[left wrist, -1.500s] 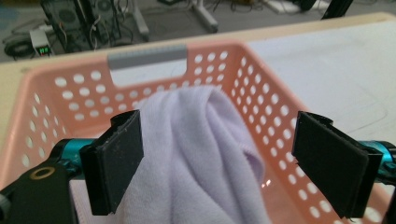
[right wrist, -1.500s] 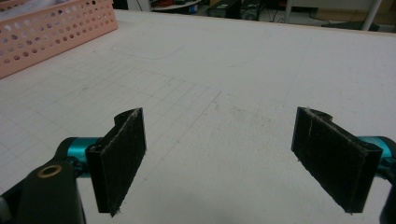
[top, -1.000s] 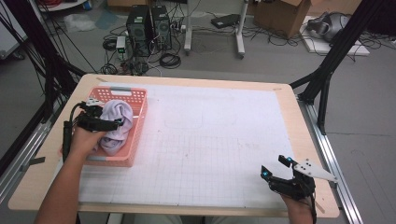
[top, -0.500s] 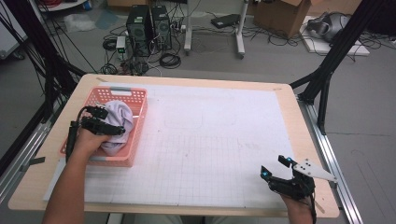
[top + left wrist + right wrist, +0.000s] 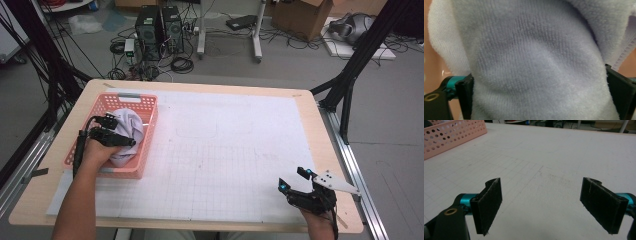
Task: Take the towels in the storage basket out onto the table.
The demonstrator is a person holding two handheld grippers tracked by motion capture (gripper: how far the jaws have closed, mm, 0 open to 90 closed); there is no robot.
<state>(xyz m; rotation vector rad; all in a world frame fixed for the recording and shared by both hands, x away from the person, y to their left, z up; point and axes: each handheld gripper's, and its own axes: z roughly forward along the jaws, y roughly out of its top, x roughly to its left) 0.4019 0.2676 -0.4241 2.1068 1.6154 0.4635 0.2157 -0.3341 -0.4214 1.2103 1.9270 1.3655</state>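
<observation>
A pale lavender towel point(image 5: 131, 131) lies bunched in a pink plastic basket point(image 5: 150, 107) at the table's left. My left gripper point(image 5: 120, 131) reaches into the basket and presses against the towel. In the left gripper view the towel point(image 5: 531, 55) bulges between the two jaws of that gripper point(image 5: 537, 75), which stand wide apart on either side of it. My right gripper point(image 5: 292, 179) rests open near the front right corner of the table. The right gripper view has that gripper point(image 5: 541, 181) open with nothing between its pads point(image 5: 487, 205), over the white mat point(image 5: 554, 152).
A white gridded mat point(image 5: 225, 150) covers most of the wooden table point(image 5: 320, 130). The basket's pink perforated wall point(image 5: 451, 136) sits far left in the right gripper view. Computers, cables and boxes lie on the floor beyond the far edge. Black frame legs stand at both sides.
My left gripper has shifted slightly right and deeper into the towel inside the basket. The right gripper has stayed where it was.
</observation>
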